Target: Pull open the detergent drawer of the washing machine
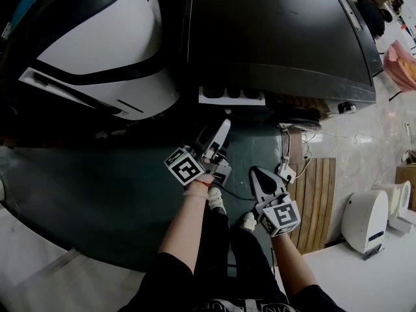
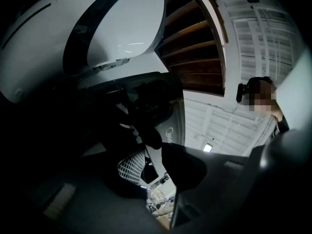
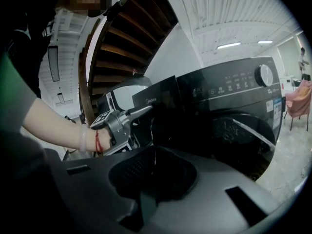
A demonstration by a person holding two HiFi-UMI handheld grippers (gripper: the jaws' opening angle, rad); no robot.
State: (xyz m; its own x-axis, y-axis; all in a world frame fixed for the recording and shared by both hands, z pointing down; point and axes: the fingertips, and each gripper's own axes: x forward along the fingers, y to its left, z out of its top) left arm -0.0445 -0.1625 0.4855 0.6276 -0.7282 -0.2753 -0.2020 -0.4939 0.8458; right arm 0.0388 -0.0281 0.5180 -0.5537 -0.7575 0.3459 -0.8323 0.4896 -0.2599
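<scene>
two machines stand side by side: a glossy black washer (image 1: 279,31) with a flat rectangular top, and left of it a rounded white machine (image 1: 97,38) banded in black. the drawer (image 1: 231,96) is out, jutting from the left end of the washer's front edge. from above it is a white plastic tray split into three dark rounded wells. in the right gripper view its front is a smooth dark panel standing proud of the washer's face. right of it along that face run small pale symbols and a round dial (image 3: 265,74), with the curved door glass (image 3: 239,130) below.

the left gripper (image 1: 221,130), pale grey with a long tapering finger, points up at the drawer's front, its tips just under the tray. its own view shows the two jaws part-way apart, one faced with a white gridded pad (image 2: 131,165), and light shows through the gap lower down. the tips vanish against the dark panel, so whether they pinch it i cannot tell. a red cord (image 3: 97,141) circles the wrist behind it.

the right gripper (image 1: 257,172), matt black and pointed, hangs apart from the washer, lower and to the right. its jaws are pressed together with only a thin seam between them and nothing in them. beside it lies a slatted wooden board (image 1: 318,200).
</scene>
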